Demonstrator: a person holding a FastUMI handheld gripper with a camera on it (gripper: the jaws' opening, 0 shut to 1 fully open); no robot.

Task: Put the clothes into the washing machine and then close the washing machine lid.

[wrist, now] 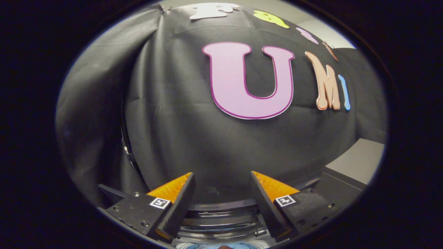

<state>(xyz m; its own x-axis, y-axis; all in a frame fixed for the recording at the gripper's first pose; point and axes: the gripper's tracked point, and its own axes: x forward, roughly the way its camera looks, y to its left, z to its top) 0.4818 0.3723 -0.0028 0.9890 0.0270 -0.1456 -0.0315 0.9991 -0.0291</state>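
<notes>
A: So, where are the clothes point(221, 246) now?

B: A small strip of blue cloth shows low down, below the gap of the two fingers, inside what looks like the mouth of the washing machine point(221, 221). I cannot tell how much of the clothes lies in there, because very little of it is seen.

A: And the washing machine itself?

B: Dark curved rings of it sit directly above the blue cloth, between the lower parts of the fingers. They look like the rim of the round opening. Whether a lid is up or down, I cannot tell.

A: What about the gripper point(221, 181)?

B: Its fingers are spread wide apart and nothing is between them. The orange and black fingers point(180, 193) rise above the rim of the washing machine, one on each side of it, and their tips point to the black cloth wall point(193, 138). Each finger carries a small square marker point(160, 202) on its black base.

A: Anything further from the machine?

B: Yes. To the right of the washing machine, just past the right finger, there is a grey box point(356, 162) with a flat pale top and a darker side. Behind the machine the black cloth wall hangs in folds, and at its left side a dark curved edge runs down toward the left finger.
</notes>
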